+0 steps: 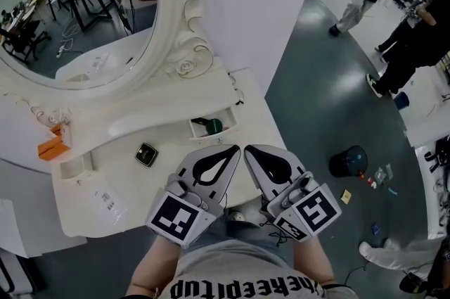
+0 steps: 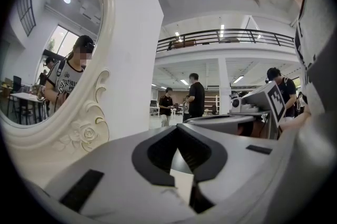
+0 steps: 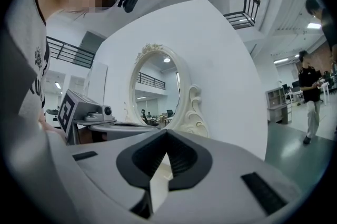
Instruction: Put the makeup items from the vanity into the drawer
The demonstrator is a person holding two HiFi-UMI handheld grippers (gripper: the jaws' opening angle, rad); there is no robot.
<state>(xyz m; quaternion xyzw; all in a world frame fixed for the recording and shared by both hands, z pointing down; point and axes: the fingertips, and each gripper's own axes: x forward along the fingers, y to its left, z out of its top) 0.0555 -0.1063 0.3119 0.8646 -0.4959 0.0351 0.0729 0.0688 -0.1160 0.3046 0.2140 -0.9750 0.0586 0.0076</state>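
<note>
**Head view.** Left gripper [image 1: 232,150] and right gripper [image 1: 250,150] are hovering side by side close to the person's body, over the near edge of the surface [image 1: 169,181]. Both have their jaws pressed together and are carrying nothing. The drawer [image 1: 228,119] is standing open at far middle, with a green item [image 1: 213,125] lying inside. A compact [image 1: 146,154] is lying left of the drawer, well apart from both grippers. Orange items [image 1: 50,148] are sitting far left, and a packet [image 1: 107,200] is lying near left.

**Left gripper view.** The left gripper [image 2: 179,130] is showing its tips meeting with nothing between them. The mirror [image 2: 52,49] is rising at left.

**Right gripper view.** The right gripper [image 3: 166,133] is likewise closed and empty, facing the mirror [image 3: 155,88].

**Step.** The person is probably choosing the next item, likely the compact. That calls for spreading one gripper's jaws, reaching far-left and coming down low over the flat case.
</note>
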